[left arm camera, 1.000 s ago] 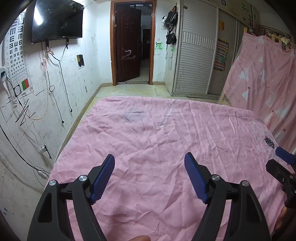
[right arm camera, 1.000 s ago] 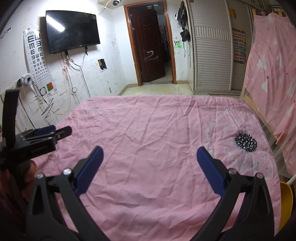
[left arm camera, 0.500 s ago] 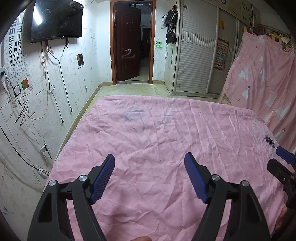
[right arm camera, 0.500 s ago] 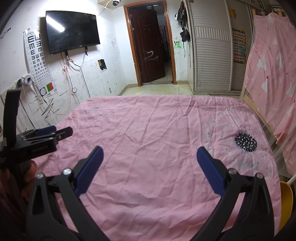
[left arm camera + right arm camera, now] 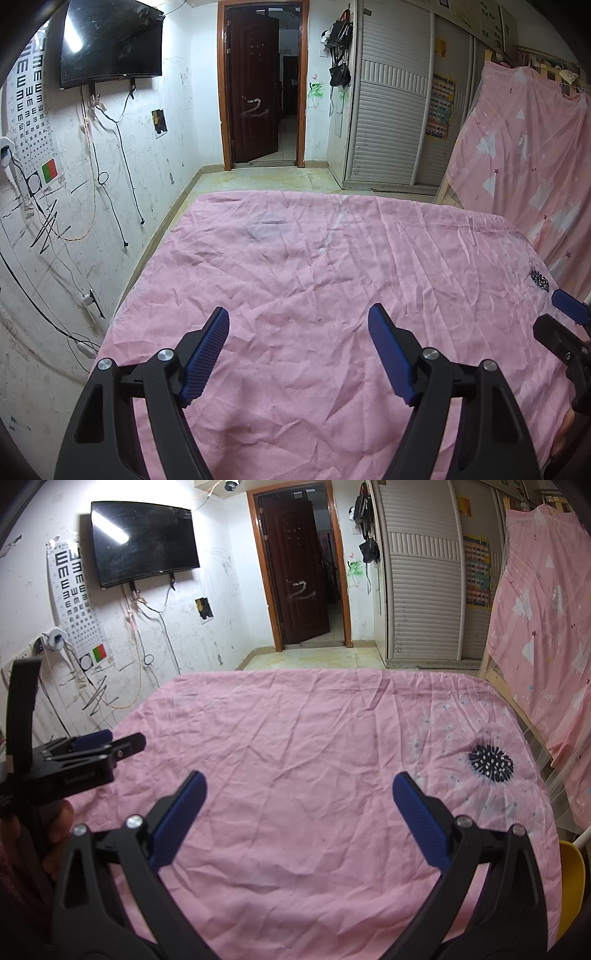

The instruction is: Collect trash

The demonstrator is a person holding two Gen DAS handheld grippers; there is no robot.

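Note:
My left gripper (image 5: 299,314) is open and empty, held low over the near part of a wrinkled pink bed sheet (image 5: 314,266). My right gripper (image 5: 299,779) is open and empty too, over the same sheet (image 5: 295,746). The left gripper also shows at the left edge of the right wrist view (image 5: 107,744). One finger of the right gripper shows at the right edge of the left wrist view (image 5: 569,306). No trash shows on the sheet in either view.
A black flower print (image 5: 490,763) marks the sheet's right side. A white wall with hanging cables (image 5: 99,177) and a TV (image 5: 110,40) is on the left. A pink curtain (image 5: 546,627) hangs on the right. A yellow object (image 5: 570,886) sits at the bed's right edge. A dark door (image 5: 255,96) is far ahead.

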